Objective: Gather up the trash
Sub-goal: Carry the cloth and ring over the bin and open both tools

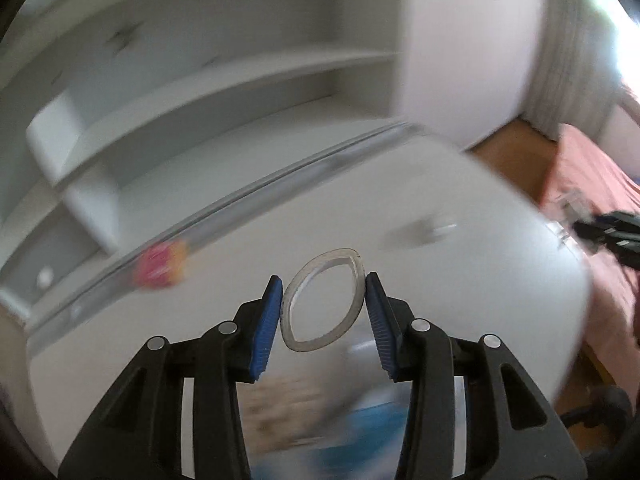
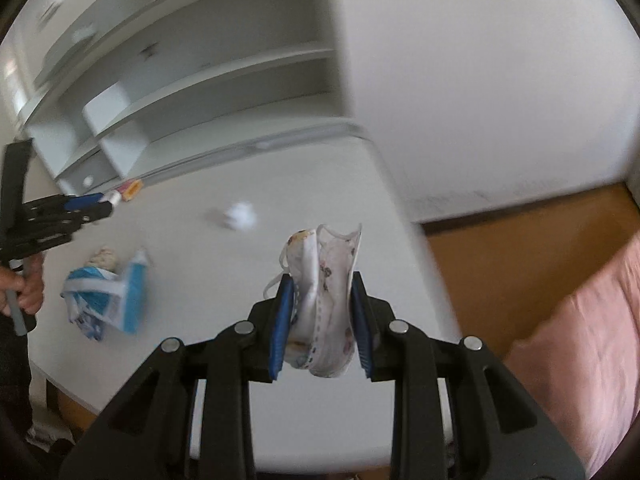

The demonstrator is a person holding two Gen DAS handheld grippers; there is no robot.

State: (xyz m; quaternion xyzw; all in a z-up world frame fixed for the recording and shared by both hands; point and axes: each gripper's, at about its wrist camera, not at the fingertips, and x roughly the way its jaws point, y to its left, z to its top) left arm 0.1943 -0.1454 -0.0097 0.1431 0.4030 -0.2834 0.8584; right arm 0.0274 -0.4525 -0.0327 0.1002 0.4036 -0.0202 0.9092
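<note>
Between the left gripper (image 1: pixel 324 308) pads, squeezed: a clear ring (image 1: pixel 323 299); pinched in the right gripper (image 2: pixel 320 312), a crumpled printed wrapper (image 2: pixel 324 304), print unreadable, near the table (image 2: pixel 384 184) edge.

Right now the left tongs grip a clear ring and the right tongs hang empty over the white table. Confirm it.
Not quite. The left tongs do grip the clear ring, but the right tongs are not empty: the right wrist view shows them shut on a crumpled patterned wrapper over the white table.
</note>
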